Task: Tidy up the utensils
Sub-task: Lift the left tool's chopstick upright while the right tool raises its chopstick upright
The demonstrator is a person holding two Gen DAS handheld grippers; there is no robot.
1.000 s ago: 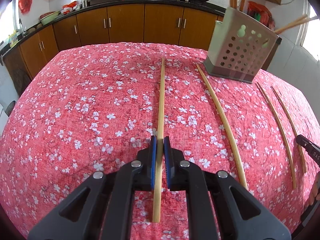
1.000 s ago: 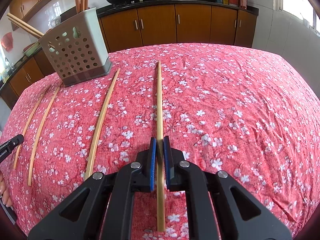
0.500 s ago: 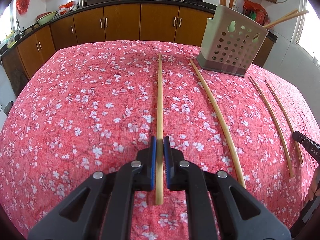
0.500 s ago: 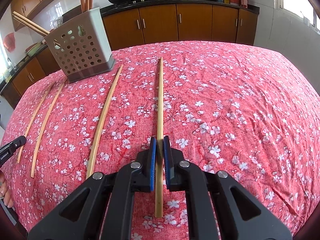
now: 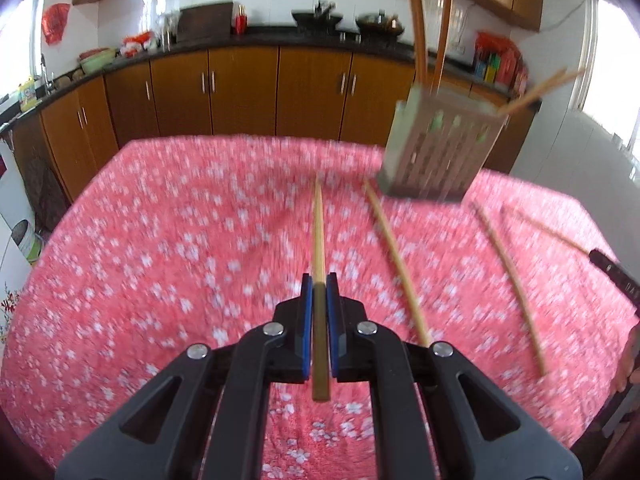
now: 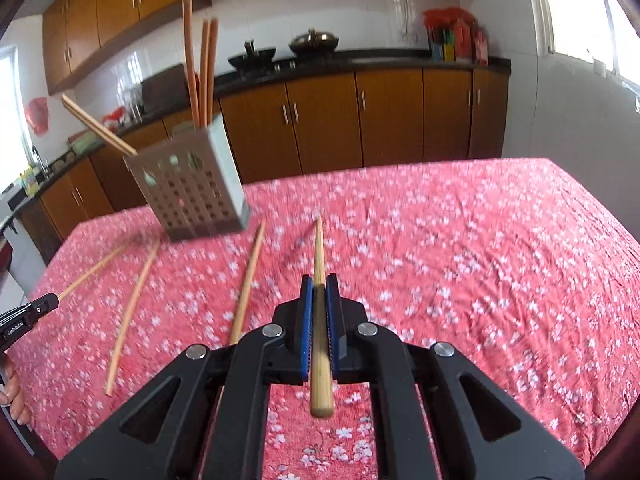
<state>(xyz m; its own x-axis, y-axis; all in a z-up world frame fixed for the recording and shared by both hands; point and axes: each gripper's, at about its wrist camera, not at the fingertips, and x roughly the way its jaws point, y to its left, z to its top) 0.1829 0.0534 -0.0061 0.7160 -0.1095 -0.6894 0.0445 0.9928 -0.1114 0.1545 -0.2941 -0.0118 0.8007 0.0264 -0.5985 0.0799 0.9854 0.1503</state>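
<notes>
Grippers both clamped: left gripper point(image 5: 319, 284) pinches a long pale wooden chopstick point(image 5: 318, 232) between blue pads; right gripper point(image 6: 319, 284) likewise pinches its own wooden chopstick point(image 6: 319, 252), tips pointing fwd over red floral tablecloth point(image 6: 460, 260). Three loose chopsticks point(image 6: 248, 280) lie on cloth nr perforated grey utensil holder point(image 6: 188, 196), which has several upright sticks inside. Views blurred.

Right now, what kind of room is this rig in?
Most likely a home kitchen: wooden base cabinets under a dark counter, woks on a stove, and a perforated chopstick holder on a floral-clothed table.
</notes>
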